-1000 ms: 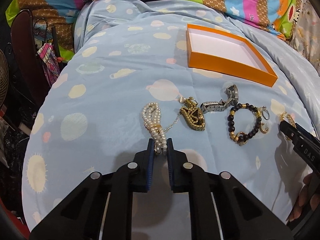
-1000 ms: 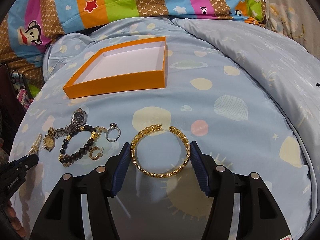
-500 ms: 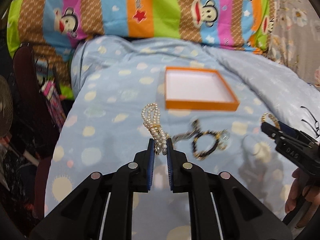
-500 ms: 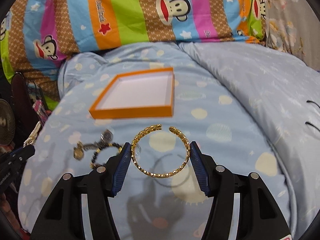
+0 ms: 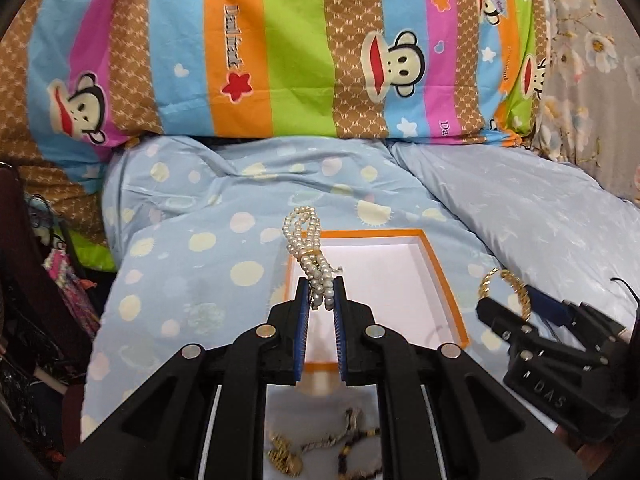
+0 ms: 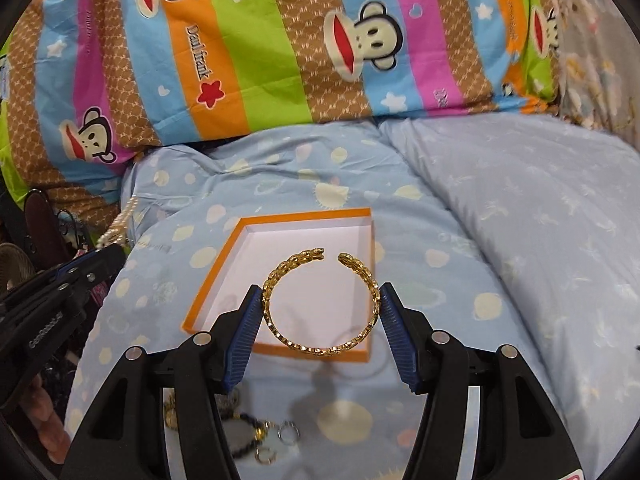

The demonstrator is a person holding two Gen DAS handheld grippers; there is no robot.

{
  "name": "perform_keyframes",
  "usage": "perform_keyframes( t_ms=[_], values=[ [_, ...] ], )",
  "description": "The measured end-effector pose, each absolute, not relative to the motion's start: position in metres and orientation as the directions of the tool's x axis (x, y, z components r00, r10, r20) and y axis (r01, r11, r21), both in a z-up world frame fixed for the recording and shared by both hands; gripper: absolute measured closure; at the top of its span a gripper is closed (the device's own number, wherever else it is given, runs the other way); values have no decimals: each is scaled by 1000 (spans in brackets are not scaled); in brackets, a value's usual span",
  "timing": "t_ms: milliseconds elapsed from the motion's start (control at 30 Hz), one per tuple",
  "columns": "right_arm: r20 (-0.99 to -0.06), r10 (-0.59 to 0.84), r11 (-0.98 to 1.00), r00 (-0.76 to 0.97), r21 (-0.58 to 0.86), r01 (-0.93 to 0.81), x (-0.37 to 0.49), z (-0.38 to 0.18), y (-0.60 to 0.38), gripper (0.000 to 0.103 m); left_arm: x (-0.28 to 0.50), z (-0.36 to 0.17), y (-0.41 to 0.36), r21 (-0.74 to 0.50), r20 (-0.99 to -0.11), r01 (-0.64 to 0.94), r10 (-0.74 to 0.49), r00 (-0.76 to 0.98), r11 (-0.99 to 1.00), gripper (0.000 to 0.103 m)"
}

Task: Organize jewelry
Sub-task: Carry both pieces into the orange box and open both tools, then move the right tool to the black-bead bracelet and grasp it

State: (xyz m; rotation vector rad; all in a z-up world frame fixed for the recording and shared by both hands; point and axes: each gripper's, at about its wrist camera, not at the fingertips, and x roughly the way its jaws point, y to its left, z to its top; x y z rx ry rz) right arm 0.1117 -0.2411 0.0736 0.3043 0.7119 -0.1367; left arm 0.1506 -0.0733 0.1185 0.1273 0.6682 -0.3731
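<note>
My left gripper (image 5: 321, 294) is shut on a white pearl bracelet (image 5: 306, 240) and holds it in the air above the near left part of an orange box (image 5: 442, 276) with a white inside. My right gripper (image 6: 321, 300) is shut on a gold open bangle (image 6: 320, 304), held above the same orange box (image 6: 212, 280). The right gripper with the bangle (image 5: 516, 292) also shows at the right of the left wrist view. The left gripper (image 6: 100, 256) with the pearls (image 6: 118, 224) shows at the left of the right wrist view.
More jewelry lies on the light blue spotted quilt (image 5: 192, 264) below the grippers: gold and bead pieces (image 5: 320, 452), a silver ring (image 6: 289, 434), a dark bead bracelet (image 6: 248, 444). A striped monkey-print pillow (image 5: 280, 48) lies behind the box. Clutter and the bed edge are at the left.
Both grippers have lifted their pieces off the quilt and moved forward over the orange box. The rest of the jewelry has dropped to the bottom of both views.
</note>
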Motion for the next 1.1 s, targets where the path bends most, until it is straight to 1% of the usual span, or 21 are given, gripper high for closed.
perform_keyframes(
  t_ms=[167,300,500,533,567,633,667,800,900,933,1100],
  values=[
    [-703,-13,949,711,215,229,152,44,-240,45,195,89,-91,3,-666,367,-272,694,930,92],
    [-726,-20,956,687,186,225,172,24,-238,45,219,63,-94,-32,-702,359,-277,656,933,92],
    [-746,-10,962,666,174,209,190,4,-240,44,234,36,-108,-18,-721,380,-275,636,925,90],
    [-745,-16,963,667,168,211,189,3,-240,44,234,34,-109,-14,-720,385,-276,636,923,85],
    [-746,-21,964,666,161,210,189,1,-240,43,233,33,-110,-12,-717,386,-277,640,923,72],
    [-743,-28,964,669,158,216,187,2,-242,43,231,32,-110,-6,-704,377,-271,656,926,58],
    [-739,-31,963,673,158,218,185,4,-243,43,230,33,-108,-8,-694,377,-277,664,926,56],
    [-712,-32,958,701,179,225,162,18,-247,42,220,41,-93,-7,-678,358,-268,685,934,56],
    [-688,-16,954,725,207,218,129,27,-246,37,202,48,-74,-3,-668,348,-261,697,938,56],
    [-685,-14,954,728,209,215,119,27,-244,37,194,49,-67,-6,-668,344,-259,698,939,56],
    [-706,3,962,708,196,192,63,11,-224,37,145,38,-29,-10,-683,315,-236,691,949,53]
  ],
)
